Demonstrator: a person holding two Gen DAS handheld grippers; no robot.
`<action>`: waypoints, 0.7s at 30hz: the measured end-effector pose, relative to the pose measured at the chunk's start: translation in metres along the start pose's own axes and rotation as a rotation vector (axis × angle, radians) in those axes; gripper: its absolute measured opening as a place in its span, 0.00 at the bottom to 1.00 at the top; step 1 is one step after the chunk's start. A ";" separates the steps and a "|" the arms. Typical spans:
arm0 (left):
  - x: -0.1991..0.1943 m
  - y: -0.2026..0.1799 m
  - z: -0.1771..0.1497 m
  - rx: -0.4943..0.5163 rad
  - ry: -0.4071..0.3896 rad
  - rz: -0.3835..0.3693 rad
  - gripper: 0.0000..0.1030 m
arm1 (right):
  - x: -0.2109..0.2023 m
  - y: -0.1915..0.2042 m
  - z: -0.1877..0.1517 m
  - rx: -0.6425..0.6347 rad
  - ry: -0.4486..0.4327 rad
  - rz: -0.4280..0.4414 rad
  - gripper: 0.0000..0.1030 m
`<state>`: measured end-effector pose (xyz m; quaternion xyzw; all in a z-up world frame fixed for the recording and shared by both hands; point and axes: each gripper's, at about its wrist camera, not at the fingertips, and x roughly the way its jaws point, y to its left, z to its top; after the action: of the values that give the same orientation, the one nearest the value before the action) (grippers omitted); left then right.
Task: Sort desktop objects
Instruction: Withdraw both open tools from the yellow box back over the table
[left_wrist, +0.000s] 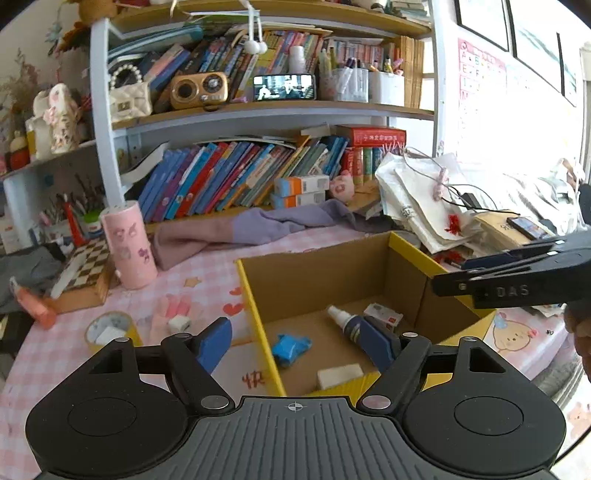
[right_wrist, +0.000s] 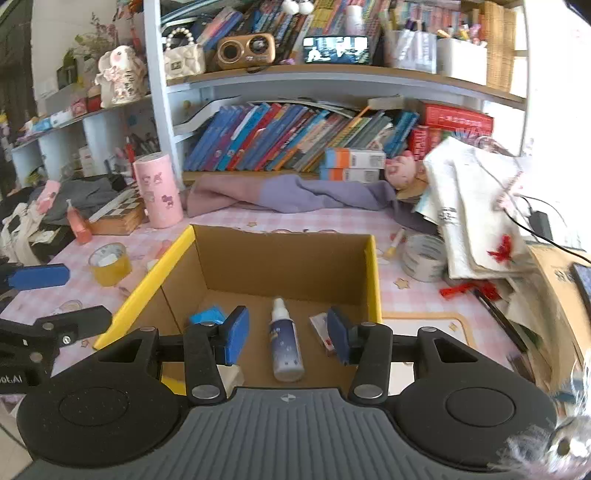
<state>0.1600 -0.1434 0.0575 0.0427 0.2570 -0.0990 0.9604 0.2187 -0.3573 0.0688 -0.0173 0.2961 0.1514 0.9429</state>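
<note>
Right gripper (right_wrist: 288, 338) hangs over the near edge of the cardboard box (right_wrist: 280, 258), fingers spread and holding nothing; left gripper (left_wrist: 299, 343) likewise spread and empty, straddling the box's left wall. Inside the box: spray bottle (right_wrist: 285, 343) lying mid-floor, crumpled blue item (right_wrist: 207, 316) to its left, white block (left_wrist: 340, 374) at the near wall, small red-and-white packet (left_wrist: 382, 314) right of the bottle. Left of the box, on the pink checked cloth (right_wrist: 314, 219), a yellow tape roll (right_wrist: 110, 264); right of the box, a clear tape roll (right_wrist: 423, 258); beyond its far-left corner, a pink canister (right_wrist: 158, 190).
</note>
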 end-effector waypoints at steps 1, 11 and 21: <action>-0.002 0.003 -0.003 -0.008 -0.001 0.002 0.76 | -0.003 0.001 -0.004 0.007 -0.004 -0.011 0.43; -0.022 0.026 -0.032 -0.016 0.044 -0.010 0.77 | -0.030 0.026 -0.038 0.074 0.008 -0.100 0.43; -0.047 0.043 -0.060 -0.002 0.081 -0.048 0.77 | -0.047 0.073 -0.075 0.112 0.073 -0.134 0.43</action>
<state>0.1005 -0.0851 0.0307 0.0398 0.2965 -0.1200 0.9466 0.1191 -0.3100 0.0375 0.0101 0.3365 0.0705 0.9390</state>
